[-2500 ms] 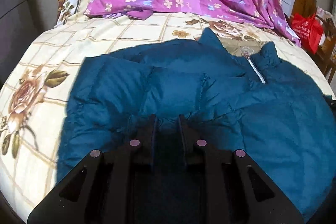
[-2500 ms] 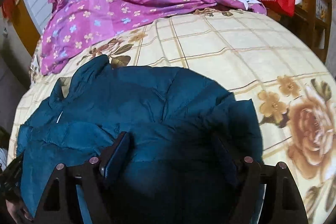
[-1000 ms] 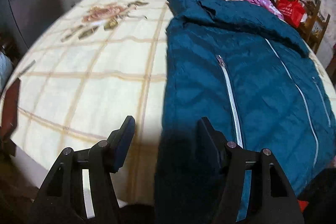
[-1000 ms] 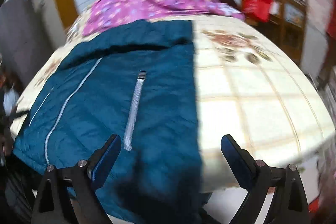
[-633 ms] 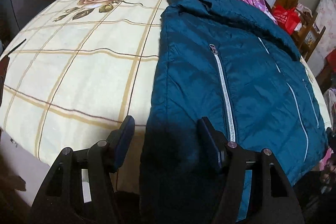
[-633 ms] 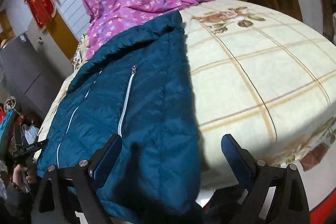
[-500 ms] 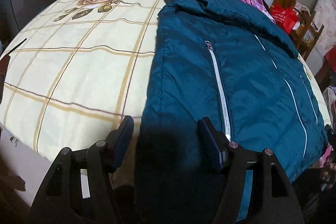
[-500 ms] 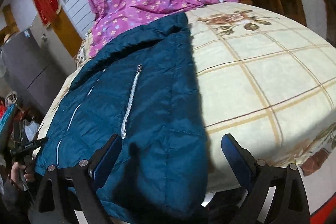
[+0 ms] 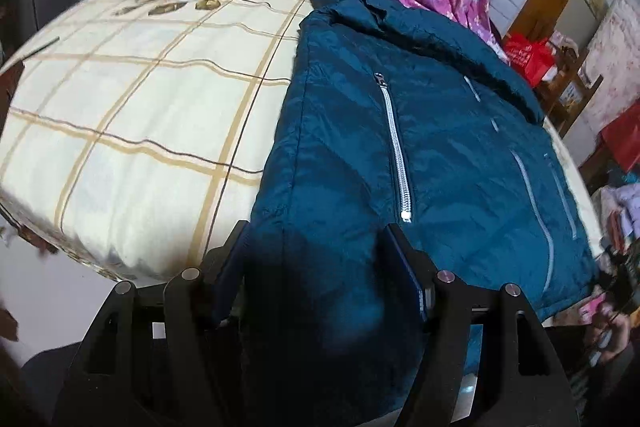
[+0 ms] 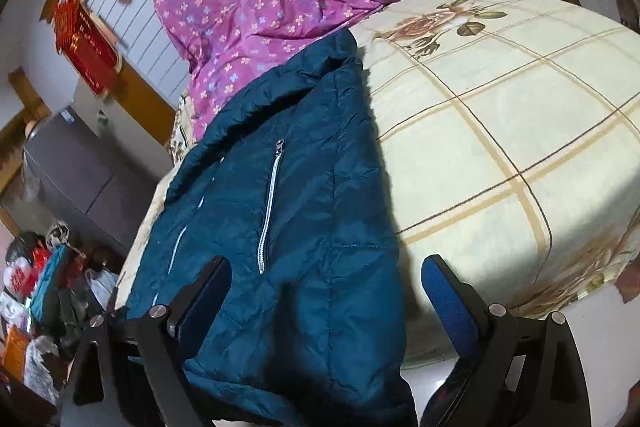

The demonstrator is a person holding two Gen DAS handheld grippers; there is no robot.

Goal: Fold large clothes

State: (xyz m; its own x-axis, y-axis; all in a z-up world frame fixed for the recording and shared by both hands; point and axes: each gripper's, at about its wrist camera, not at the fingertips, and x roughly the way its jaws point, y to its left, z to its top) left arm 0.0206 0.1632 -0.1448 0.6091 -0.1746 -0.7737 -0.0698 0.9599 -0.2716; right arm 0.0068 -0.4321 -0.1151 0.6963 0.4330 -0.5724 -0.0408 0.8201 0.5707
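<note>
Across the bed [image 9: 132,131], the blue jacket [image 9: 420,155] lies flat, hem hanging over the near edge. Lower centre, the left hand-held gripper [image 9: 316,267] straddles the hem corner, jaws apart; the right hand-held gripper [image 10: 324,291] likewise gapes. Next, both likely need to clamp the hem and lift it toward the collar.

a large teal quilted jacket [image 9: 352,147] lies spread front-up on the bed, lengthwise, its collar end far from the cameras and bunched into a thick rumpled ridge, touching the purple cloth beyond. its hem end hangs over the near edge of the mattress. silver zippers run down the front: a pocket zip on each side and a longer one along the middle. the padded fabric is lightly wrinkled, its straight side edges lying flat on the checked bedcover
</note>
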